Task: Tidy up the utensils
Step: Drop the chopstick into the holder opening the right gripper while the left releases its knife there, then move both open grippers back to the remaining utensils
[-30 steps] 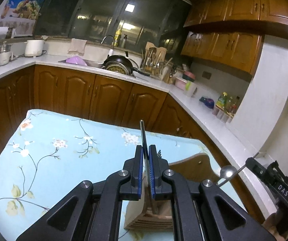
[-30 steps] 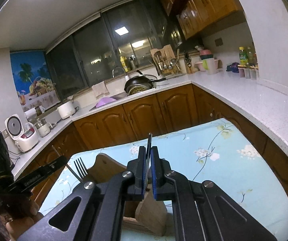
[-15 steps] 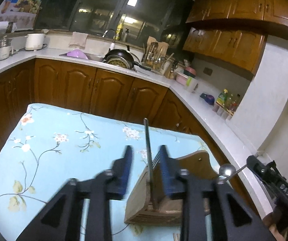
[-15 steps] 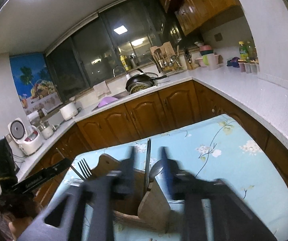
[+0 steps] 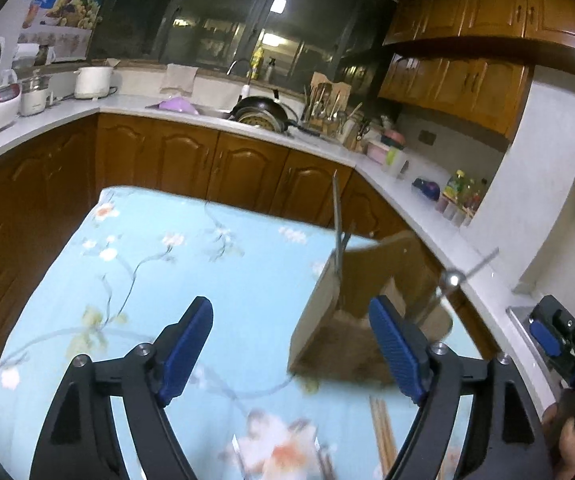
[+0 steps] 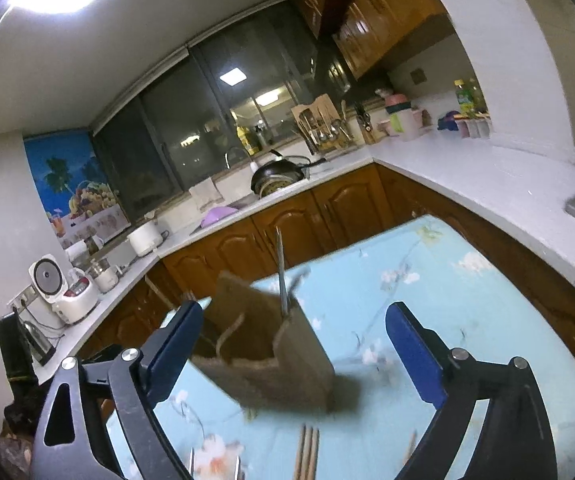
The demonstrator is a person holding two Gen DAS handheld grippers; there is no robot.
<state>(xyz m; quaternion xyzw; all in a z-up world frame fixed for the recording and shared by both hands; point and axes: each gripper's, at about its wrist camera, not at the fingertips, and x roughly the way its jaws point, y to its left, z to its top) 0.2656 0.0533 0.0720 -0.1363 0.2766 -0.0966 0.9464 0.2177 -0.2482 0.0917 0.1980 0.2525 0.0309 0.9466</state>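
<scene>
While both jaws are opening with nothing between them, the left gripper [image 5: 289, 354] and right gripper [image 6: 293, 354] sit behind the wooden holder [image 6: 271, 354]; chopsticks [image 6: 306, 454] below seem next.

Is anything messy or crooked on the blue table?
Chopsticks lie loose on the tablecloth in front of the wooden holder, not in it. The utensil in the holder stands upright. Nothing looks spilled.

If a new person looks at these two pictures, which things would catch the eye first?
First, the wooden utensil holder standing on the light blue flowered tablecloth, with a thin metal handle rising from it. Then the blue-padded left tongs and right tongs, both opening with nothing between the pads.
</scene>
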